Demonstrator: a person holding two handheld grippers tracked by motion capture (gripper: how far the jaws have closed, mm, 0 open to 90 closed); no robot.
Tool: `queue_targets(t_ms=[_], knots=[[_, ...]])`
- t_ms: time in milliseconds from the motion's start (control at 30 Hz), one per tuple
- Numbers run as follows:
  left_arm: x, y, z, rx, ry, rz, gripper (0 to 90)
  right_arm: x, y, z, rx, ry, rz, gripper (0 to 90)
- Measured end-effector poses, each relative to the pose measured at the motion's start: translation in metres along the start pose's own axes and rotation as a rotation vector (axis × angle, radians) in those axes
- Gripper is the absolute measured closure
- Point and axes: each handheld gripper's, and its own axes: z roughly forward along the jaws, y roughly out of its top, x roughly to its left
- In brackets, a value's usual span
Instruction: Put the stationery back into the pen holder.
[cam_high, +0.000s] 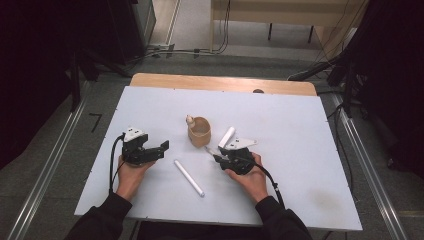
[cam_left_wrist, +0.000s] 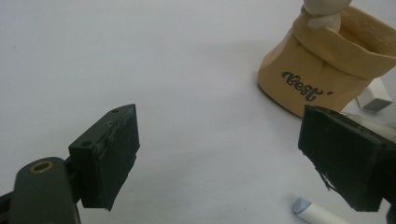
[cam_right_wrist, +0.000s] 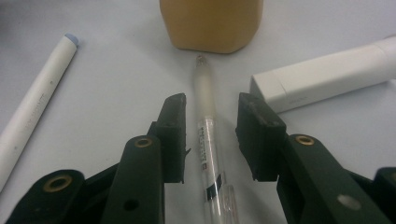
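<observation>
My right hand-held gripper (cam_right_wrist: 209, 135) sits low over the counter (cam_high: 300, 130), its jaws either side of a clear pen (cam_right_wrist: 208, 140) that lies flat between them. The pads stand close to the barrel but do not press on it, so nothing is grasped yet. The pen's tip points at the tan bag-shaped pot (cam_right_wrist: 212, 23), just short of its base. A white marker with a blue end (cam_right_wrist: 35, 100) lies off to one side of the jaws, and a white rectangular stick (cam_right_wrist: 327, 74) lies on the other side, near the pot. My left hand-held gripper (cam_left_wrist: 219, 158) rests on the counter, released, jaws wide with only bare surface between them, the pot ahead of it.
</observation>
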Motion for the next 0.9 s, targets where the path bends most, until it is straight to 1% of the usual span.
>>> queue_targets(t_ms=[33, 133, 333, 433, 567, 633, 800, 900], knots=[[0.0, 0.0, 0.0, 0.0, 0.0, 0.001, 13.4, 0.0, 0.0, 0.001, 0.002, -0.002, -0.008, 61.6], [0.0, 0.0, 0.0, -0.001, 0.001, -0.001, 13.4, 0.0, 0.001, 0.004, 0.009, -0.004, -0.011, 63.3], [0.0, 0.0, 0.0, 0.001, 0.001, -0.001, 13.4, 0.001, 0.006, 0.008, 0.008, 0.018, -0.019, 65.6], [0.0, 0.0, 0.0, 0.002, 0.001, -0.001, 13.4, 0.001, 0.009, 0.011, 0.012, 0.021, -0.021, 65.6], [0.0, 0.0, 0.0, 0.002, 0.0, -0.002, 13.4, 0.001, 0.011, 0.016, 0.026, 0.03, -0.02, 66.6], [0.0, 0.0, 0.0, 0.004, -0.001, 0.0, 13.4, 0.001, 0.012, 0.017, 0.023, 0.029, -0.029, 67.3], [0.0, 0.0, 0.001, 0.003, -0.001, 0.0, 13.4, 0.0, 0.013, 0.019, 0.032, 0.027, -0.025, 69.0], [0.0, 0.0, 0.001, 0.005, -0.001, 0.0, 13.4, 0.001, 0.015, 0.021, 0.039, 0.021, -0.04, 69.9]])
